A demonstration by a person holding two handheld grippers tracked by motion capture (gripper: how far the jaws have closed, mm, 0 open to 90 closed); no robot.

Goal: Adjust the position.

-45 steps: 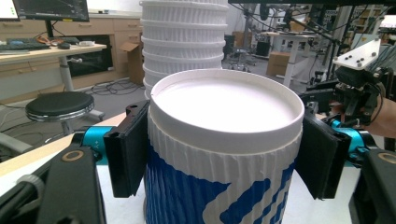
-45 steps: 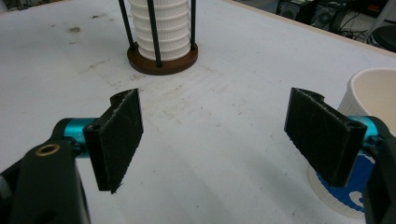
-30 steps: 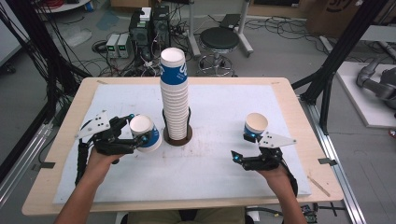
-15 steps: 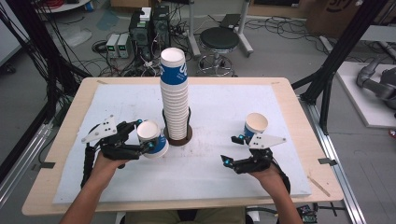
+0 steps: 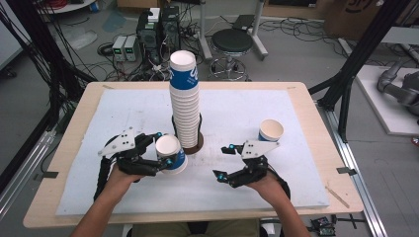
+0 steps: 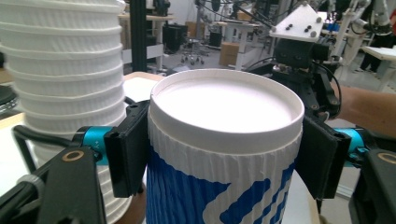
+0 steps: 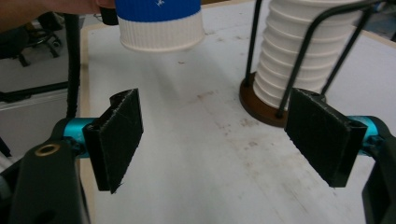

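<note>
Left claw (image 5: pixel 162 149) grips blue-and-white cup (image 5: pixel 170 153) | print unreadable

Even, diffuse overhead light falls on the white surface (image 5: pixel 296 173) in the high view, leaving only faint, soft shadows beneath the hands and the cup stack (image 5: pixel 185 103). The picture is slightly soft and grainy, with no strong glare. In the left gripper view the held cup (image 6: pixel 224 154) is sharp, its pale bottom near washed out, the far room bright and hazy. The right gripper view is dimmer, with black fingers (image 7: pixel 119 135) slightly blurred.
</note>
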